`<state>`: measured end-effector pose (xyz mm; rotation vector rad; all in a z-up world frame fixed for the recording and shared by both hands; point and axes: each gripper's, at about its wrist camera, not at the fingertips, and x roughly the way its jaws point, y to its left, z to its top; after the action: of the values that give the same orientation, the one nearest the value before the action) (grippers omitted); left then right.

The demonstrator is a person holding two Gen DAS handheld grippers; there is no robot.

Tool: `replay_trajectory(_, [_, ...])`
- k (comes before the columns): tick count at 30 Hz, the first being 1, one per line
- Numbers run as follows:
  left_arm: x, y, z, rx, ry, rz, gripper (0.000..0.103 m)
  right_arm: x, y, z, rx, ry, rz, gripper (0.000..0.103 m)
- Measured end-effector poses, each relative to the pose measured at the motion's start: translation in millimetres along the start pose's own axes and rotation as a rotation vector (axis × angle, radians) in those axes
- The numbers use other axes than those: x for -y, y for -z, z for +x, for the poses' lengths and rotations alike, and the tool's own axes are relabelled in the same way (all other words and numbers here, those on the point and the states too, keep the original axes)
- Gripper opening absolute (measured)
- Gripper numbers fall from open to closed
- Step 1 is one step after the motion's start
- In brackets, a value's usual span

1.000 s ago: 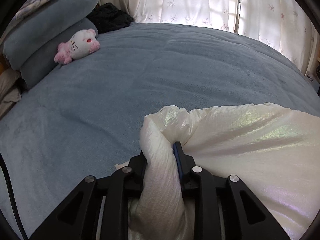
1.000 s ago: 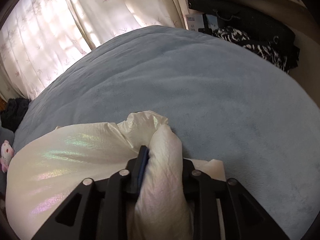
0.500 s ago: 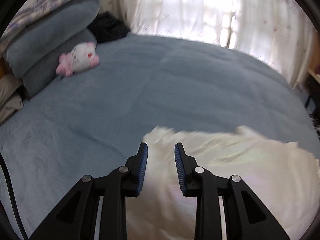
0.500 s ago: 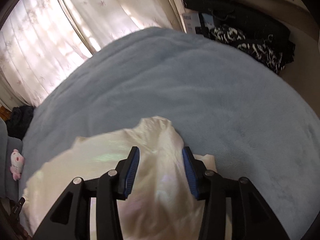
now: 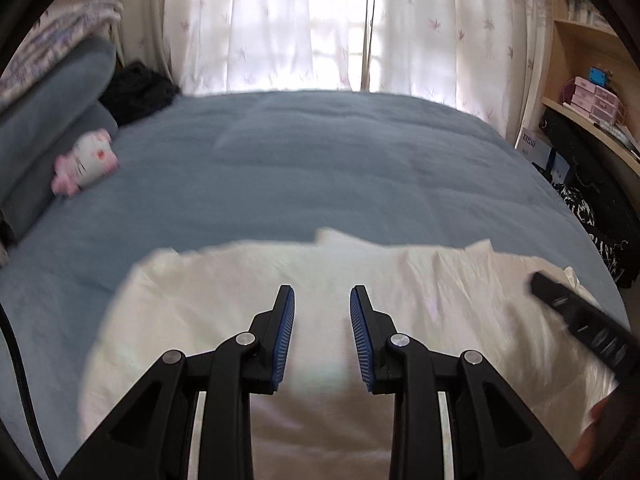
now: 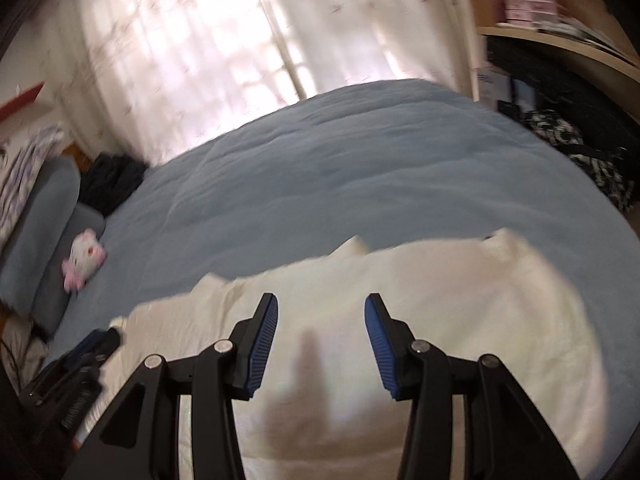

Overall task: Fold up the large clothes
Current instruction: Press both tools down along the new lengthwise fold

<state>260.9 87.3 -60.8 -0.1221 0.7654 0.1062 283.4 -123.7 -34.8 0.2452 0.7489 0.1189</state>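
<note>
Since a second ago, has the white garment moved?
Yes. The white garment left both grippers and now lies flat on the blue blanket, nearer the bed's near edge, away from the curtains.

A: Garment (image 5: 400, 300)?
B: Cream-white, pearly sheen with faint pink-green shimmer. Blurred.
A: Bedcover (image 5: 320, 168)?
B: Plain dusty blue. Pillows (image 5: 48, 120) same blue-grey.
A: Plush toy (image 5: 86, 164)?
B: White, pink trim, red spot.
A: Curtains (image 5: 280, 28)?
B: White, sheer, small pinkish leaf print.
A: Grippers?
B: Left gripper (image 5: 322, 338) and right gripper (image 6: 321, 346) black, blue ribbed pads (image 5: 285, 336).
A: Top-left bedding (image 5: 52, 36)?
B: White with purple print. Dark pile (image 5: 138, 90) is black; bag (image 5: 580, 208) black-and-white.
</note>
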Motion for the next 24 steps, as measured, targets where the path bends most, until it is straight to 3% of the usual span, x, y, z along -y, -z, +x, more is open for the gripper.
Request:
replay_trajectory(6, [13.3, 17.8, 47.3, -0.012, -0.026, -0.009, 0.027, -14.1, 24.7, 57.7, -0.025, 0.080, -0.074, 0.046])
replay_trajectory(15, [17.3, 32.5, 93.7, -0.019, -0.061, -0.020, 0.027, -3.7, 35.5, 89.7, -0.003, 0.068, -0.079, 0.051])
replay_trajectory(24, [20.0, 39.8, 106.5, -0.006, -0.065, -0.008, 0.027, -3.0, 44.4, 105.1, 0.020, 0.060, -0.078, 0.052])
